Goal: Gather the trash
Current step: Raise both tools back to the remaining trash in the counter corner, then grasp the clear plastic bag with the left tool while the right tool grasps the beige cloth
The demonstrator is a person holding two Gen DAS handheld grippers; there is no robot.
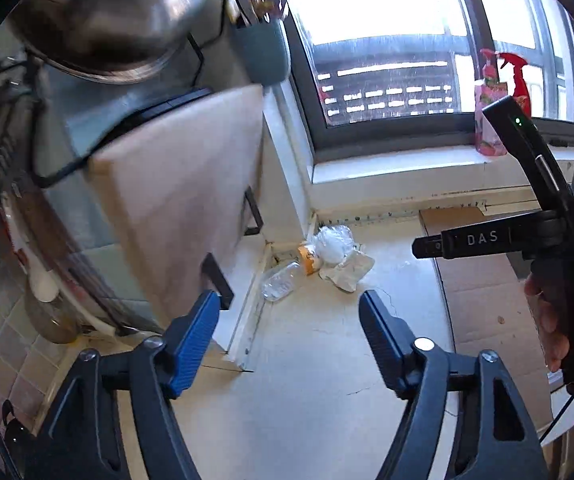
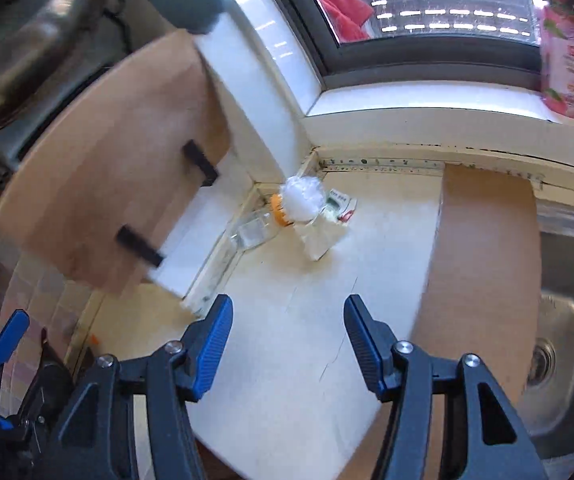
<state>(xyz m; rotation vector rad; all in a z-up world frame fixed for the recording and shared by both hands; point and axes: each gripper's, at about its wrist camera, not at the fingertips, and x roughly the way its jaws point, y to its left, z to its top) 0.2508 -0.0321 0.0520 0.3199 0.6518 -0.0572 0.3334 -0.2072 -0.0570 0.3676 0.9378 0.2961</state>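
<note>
A small pile of trash lies in the far corner of the pale counter, under the window. It holds a clear plastic bottle (image 1: 281, 281) lying on its side, an orange-capped item (image 1: 308, 260), a crumpled clear plastic wad (image 1: 333, 244) and a crumpled paper wrapper (image 1: 349, 270). The same pile shows in the right wrist view: bottle (image 2: 253, 234), plastic wad (image 2: 302, 198), wrapper (image 2: 323, 234). My left gripper (image 1: 289, 308) is open and empty, well short of the pile. My right gripper (image 2: 287, 312) is open and empty, also short of it.
A wooden cutting board (image 1: 183, 200) leans at the left, under a steel bowl (image 1: 115, 12). Flat cardboard (image 2: 483, 264) lies on the counter beside a steel sink (image 2: 559, 344). Spray bottles (image 1: 491, 108) stand on the windowsill. The right gripper's body (image 1: 555, 236) shows in the left wrist view.
</note>
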